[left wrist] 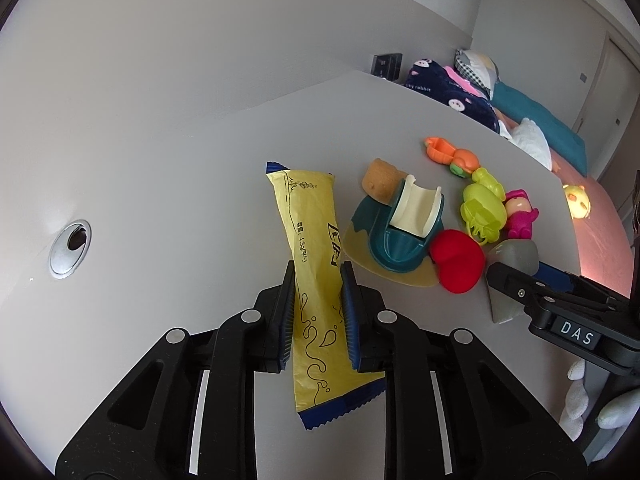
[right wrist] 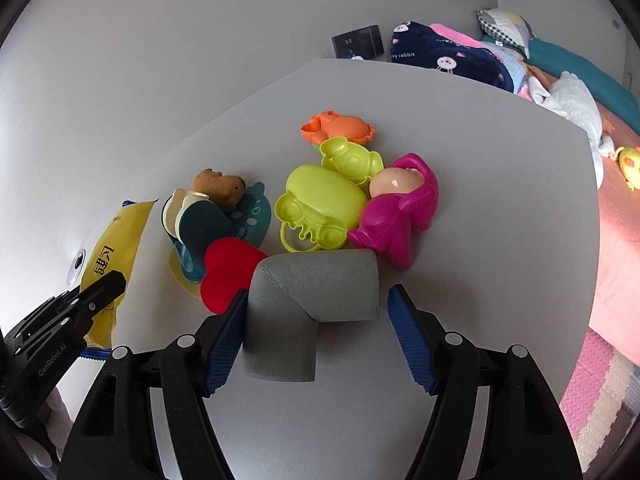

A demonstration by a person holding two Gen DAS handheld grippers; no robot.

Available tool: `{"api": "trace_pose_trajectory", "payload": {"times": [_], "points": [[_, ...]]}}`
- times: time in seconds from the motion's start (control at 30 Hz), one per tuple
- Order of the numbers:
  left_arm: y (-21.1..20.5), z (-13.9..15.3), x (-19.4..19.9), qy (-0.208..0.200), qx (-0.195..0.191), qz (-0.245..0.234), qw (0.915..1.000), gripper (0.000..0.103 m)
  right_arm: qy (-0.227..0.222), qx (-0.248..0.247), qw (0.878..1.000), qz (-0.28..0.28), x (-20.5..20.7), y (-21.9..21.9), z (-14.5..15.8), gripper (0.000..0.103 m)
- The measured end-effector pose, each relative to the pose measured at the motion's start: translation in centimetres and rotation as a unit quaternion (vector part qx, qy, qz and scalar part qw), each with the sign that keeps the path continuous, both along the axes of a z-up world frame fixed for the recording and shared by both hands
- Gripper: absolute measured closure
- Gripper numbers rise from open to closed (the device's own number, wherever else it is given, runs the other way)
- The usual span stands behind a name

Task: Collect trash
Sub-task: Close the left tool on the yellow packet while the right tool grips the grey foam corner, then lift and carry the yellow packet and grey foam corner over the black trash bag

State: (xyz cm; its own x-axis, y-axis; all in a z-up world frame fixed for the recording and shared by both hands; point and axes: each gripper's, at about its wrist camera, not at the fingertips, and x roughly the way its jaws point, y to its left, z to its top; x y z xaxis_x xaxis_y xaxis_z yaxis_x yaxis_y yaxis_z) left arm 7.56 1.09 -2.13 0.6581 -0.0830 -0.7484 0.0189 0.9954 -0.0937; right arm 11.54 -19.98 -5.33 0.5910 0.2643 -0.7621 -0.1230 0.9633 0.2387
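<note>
L tool point(left wrist: 318, 280) is clamped on the yellow wrapper point(left wrist: 312, 264), pads pinching it at mid-length; wrapper runs lengthwise between the fingers, blue serrated ends sticking out front and back. Can't tell if its far end rests on the desk point(left wrist: 180, 168) or hangs just above.

Landmark = red heart point(right wrist: 230, 270) on the desk. Wrapper is left of the heart, near but apart. Teal stand point(right wrist: 208, 228) sits just behind-left of the heart, touching it, w/ a cream curved piece on top and a brown bear point(right wrist: 220, 188) leaning at its back. Grey foam corner point(right wrist: 310, 304), L-shaped, lies just right of the heart, touching its edge.

R tool point(right wrist: 316, 304) is wide open around the foam corner: left pad point(right wrist: 228, 332) against the foam's side, right pad clear of it w/ a gap. Nothing gripped.

Behind-right of the heart: lime car point(right wrist: 316, 208), pink doll point(right wrist: 396, 208) touching the car's right side, a 2nd lime toy point(right wrist: 352, 160) further back, orange crab point(right wrist: 340, 128) furthest. All bunched together.

Well left of the heart, a metal grommet point(left wrist: 70, 248) in the desk top. Beyond the desk's far edge, a bed point(right wrist: 616, 200) w/ a navy blanket point(right wrist: 448, 60).
</note>
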Motion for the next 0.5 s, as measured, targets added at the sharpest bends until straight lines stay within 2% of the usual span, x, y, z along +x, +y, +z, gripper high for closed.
{"api": "trace_pose_trajectory", "payload": {"times": [0.17,0.5], "points": [[0.0,0.2,-0.1,-0.001,-0.002,-0.001,1.0,0.083,-0.013,-0.03,0.999,0.01,-0.8,0.4,0.5,0.042],[-1.0,1.6,-1.8,-0.018,-0.001,-0.013,0.9998,0.083,-0.03,-0.025,0.999,0.004,-3.2,-1.2,2.9,0.042]]}}
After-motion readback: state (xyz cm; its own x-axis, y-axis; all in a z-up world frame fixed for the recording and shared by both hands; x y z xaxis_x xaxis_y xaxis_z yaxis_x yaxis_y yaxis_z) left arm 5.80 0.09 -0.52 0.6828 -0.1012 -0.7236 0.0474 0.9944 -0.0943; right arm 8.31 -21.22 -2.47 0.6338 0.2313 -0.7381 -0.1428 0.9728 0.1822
